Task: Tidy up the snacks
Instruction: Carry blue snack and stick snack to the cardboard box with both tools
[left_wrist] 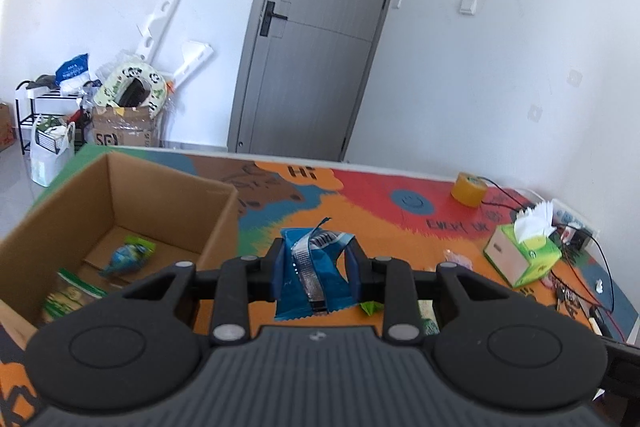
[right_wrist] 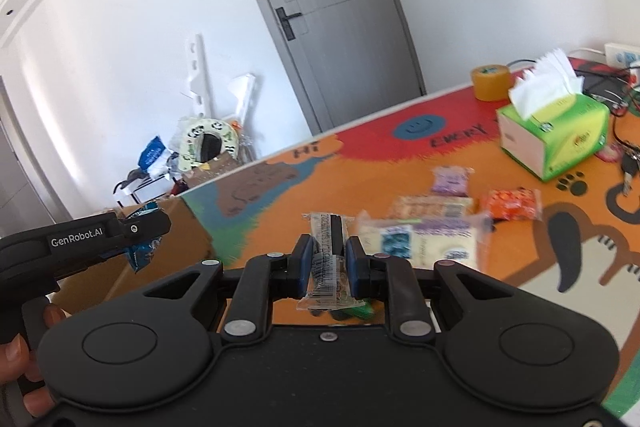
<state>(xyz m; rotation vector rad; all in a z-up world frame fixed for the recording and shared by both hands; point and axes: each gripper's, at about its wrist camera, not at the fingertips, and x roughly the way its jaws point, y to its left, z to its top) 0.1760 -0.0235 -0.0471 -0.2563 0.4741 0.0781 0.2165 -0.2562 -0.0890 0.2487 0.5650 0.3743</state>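
My left gripper (left_wrist: 316,257) is shut on a blue snack packet (left_wrist: 314,277), held up above the colourful table mat (left_wrist: 280,227). To its left stands an open cardboard box (left_wrist: 168,183) with a blue-green snack (left_wrist: 126,257) and a green packet (left_wrist: 70,297) inside. My right gripper (right_wrist: 328,253) is shut on a clear-wrapped snack bar (right_wrist: 326,263) above the mat (right_wrist: 248,223). In the right wrist view the left gripper (right_wrist: 154,223) shows at the left edge with the blue packet (right_wrist: 144,251), over the box (right_wrist: 184,227). Several snack packets (right_wrist: 436,233) lie on the mat beyond.
A green tissue box (right_wrist: 560,135) and a roll of yellow tape (right_wrist: 490,81) stand at the far right of the table, with cables and keys (right_wrist: 628,167) beside them. Behind the table are a grey door (left_wrist: 320,39) and floor clutter (left_wrist: 124,103). A person's hand (right_wrist: 24,359) holds the left gripper.
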